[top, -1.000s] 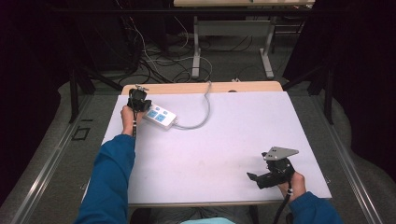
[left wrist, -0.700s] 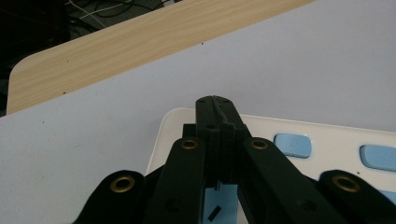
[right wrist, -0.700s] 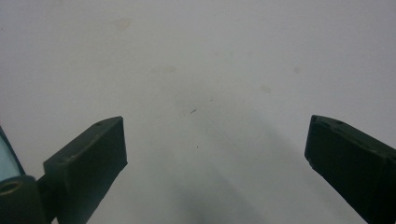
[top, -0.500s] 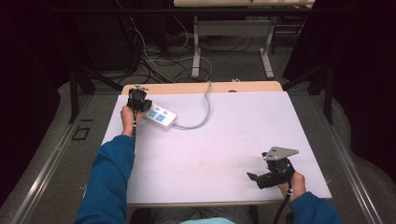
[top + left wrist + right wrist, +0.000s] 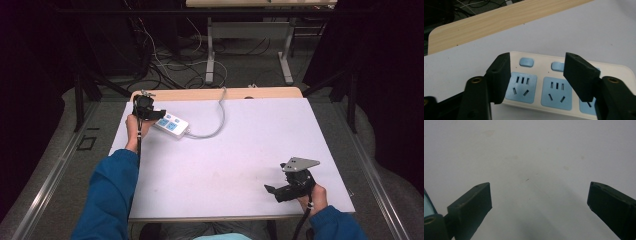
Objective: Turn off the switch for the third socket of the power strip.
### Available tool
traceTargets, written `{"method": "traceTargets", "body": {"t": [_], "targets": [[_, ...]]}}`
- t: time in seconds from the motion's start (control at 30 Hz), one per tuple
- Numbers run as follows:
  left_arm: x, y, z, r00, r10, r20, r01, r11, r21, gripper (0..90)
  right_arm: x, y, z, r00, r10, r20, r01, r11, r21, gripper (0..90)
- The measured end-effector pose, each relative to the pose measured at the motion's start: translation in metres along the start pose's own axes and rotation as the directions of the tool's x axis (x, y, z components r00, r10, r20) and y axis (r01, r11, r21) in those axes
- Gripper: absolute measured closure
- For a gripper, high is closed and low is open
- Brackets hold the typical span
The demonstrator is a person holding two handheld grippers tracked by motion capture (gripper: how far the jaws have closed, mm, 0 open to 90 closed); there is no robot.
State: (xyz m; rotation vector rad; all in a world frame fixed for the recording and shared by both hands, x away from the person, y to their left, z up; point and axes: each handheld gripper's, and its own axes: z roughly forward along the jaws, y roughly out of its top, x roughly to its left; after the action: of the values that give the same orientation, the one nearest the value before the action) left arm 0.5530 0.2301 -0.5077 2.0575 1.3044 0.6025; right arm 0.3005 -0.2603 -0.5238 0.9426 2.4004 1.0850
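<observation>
Lying near the far left corner of the table (image 5: 240, 150), a white power strip (image 5: 171, 125) with pale blue sockets, its grey cable (image 5: 216, 120) curling off toward the far edge and over the bare wooden strip (image 5: 215, 94) there. Hovering over the strip's left end, the left gripper (image 5: 536, 72), jaws standing moderately apart and straddling the sockets from above, nothing between them but air; in the left gripper view, one jaw falling beside the first socket and the other overlapping the third, with two blue switches (image 5: 526, 62) showing just beyond. Looking, by this placing, like lining up to clasp the strip's body across its width or to press something on its face; which of these, not possible to tell. Resting low near the front right corner of the table, well apart from the strip, the right gripper (image 5: 287, 189), jaws spread wide over bare tabletop and holding nothing, seemingly parked out of the way and waiting.
</observation>
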Motion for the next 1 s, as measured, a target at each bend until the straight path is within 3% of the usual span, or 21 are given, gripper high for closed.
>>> {"method": "traceTargets", "body": {"t": [0.23, 0.53, 0.73, 0.8, 1.0], "targets": [[-0.004, -0.007, -0.011, 1.0, -0.003, 0.008, 0.003, 0.9999, 0.01, 18.1, 0.0, 0.0, 0.001, 1.0, -0.007, 0.005, 0.007, 1.0, -0.005, 4.9], [-0.012, -0.023, -0.025, 0.9994, 0.008, 0.035, -0.008, 0.9998, 0.015, 3.7, 0.0, 0.0, 0.001, 1.0, 0.003, -0.001, -0.003, 1.0, 0.002, 4.9], [-0.017, -0.04, -0.028, 0.9986, 0.009, 0.052, -0.01, 0.9997, 0.021, 0.3, -0.001, 0.0, 0.002, 1.0, -0.008, 0.005, 0.008, 1.0, -0.011, 4.9], [-0.019, -0.043, -0.029, 0.9984, 0.014, 0.055, -0.016, 0.999, 0.042, 0.2, 0.0, 0.0, 0.002, 1.0, 0.007, 0.007, -0.007, 1.0, -0.004, 4.9], [-0.025, -0.051, -0.035, 0.9976, 0.032, 0.062, -0.034, 0.9989, 0.032, 0.1, -0.001, 0.0, 0.001, 1.0, -0.002, -0.002, 0.002, 1.0, 0.001, 4.9]]}}
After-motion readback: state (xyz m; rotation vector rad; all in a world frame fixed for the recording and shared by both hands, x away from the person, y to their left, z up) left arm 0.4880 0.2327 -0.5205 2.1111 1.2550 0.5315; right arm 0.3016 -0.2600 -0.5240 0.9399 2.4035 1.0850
